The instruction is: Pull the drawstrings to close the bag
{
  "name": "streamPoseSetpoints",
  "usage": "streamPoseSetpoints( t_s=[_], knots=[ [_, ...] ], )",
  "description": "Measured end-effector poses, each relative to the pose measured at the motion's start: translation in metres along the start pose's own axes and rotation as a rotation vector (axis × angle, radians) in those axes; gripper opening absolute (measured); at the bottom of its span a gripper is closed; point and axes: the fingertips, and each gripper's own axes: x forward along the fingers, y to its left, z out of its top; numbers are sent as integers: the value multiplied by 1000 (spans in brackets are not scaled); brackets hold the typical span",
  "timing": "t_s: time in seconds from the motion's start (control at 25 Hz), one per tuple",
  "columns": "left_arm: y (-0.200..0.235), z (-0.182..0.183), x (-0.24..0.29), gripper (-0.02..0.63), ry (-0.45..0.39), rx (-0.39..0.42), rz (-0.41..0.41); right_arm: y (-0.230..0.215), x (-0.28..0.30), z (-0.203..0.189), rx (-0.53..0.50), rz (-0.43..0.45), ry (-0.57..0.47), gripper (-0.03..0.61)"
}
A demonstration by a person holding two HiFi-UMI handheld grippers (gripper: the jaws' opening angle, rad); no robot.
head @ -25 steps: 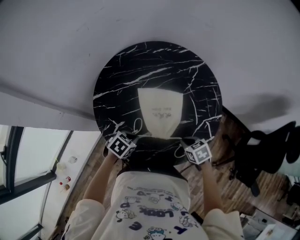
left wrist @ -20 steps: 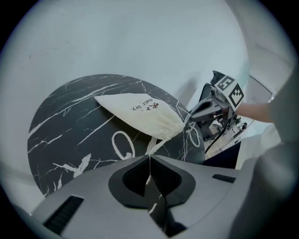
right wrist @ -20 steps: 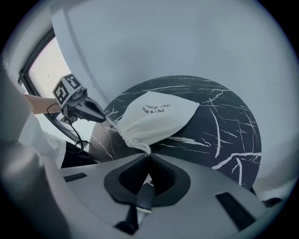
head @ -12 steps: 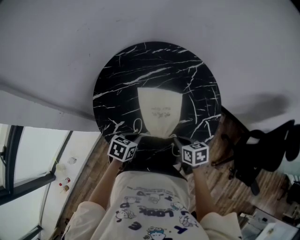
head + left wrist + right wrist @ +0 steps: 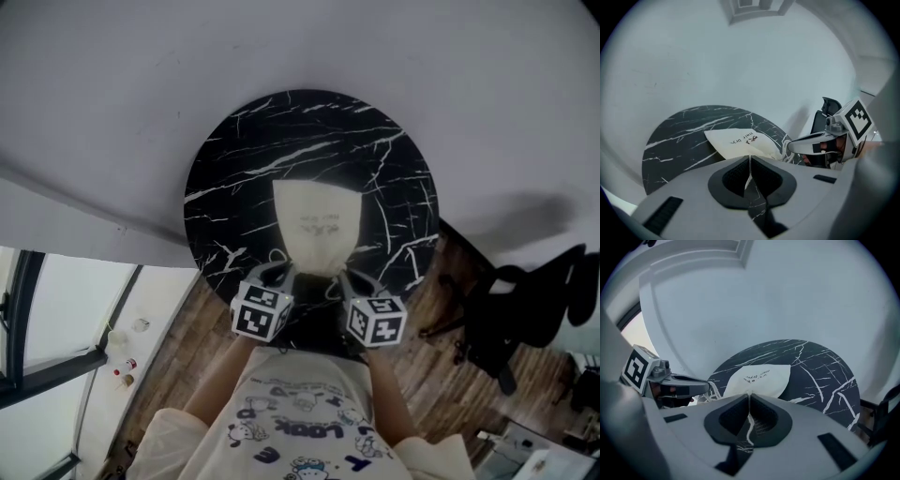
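A cream drawstring bag (image 5: 317, 225) lies flat in the middle of the round black marble table (image 5: 234, 159), its mouth toward me. My left gripper (image 5: 281, 273) sits at the mouth's left corner and my right gripper (image 5: 344, 278) at its right corner. In the left gripper view the bag (image 5: 740, 140) lies just beyond the left gripper (image 5: 750, 158), whose jaws are shut with a thin white drawstring (image 5: 749, 169) pinched between them. The right gripper (image 5: 749, 394) is shut on the other drawstring (image 5: 750, 420), with the bag (image 5: 759, 377) ahead of it.
The table's near edge (image 5: 309, 337) is right under my hands, against my printed shirt (image 5: 300, 422). A black office chair (image 5: 525, 309) stands on the wooden floor at the right. A window frame (image 5: 56, 361) is at the lower left. A white wall (image 5: 300, 47) lies behind.
Both grippers have risen and come closer together at the bag's mouth. The cord loops that lay on the table beside the mouth are now lifted with them.
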Motion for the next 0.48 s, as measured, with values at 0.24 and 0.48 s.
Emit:
streamPoseSetpoints(
  t_s=[0.24,0.48],
  knots=[
    [-9,24,-13,175,-94,9,-14,6,-13,20,-33,-38,-90,131],
    [-17,68,-40,156,-260,45,43,30,-47,69,-156,-86,-285,140]
  ],
)
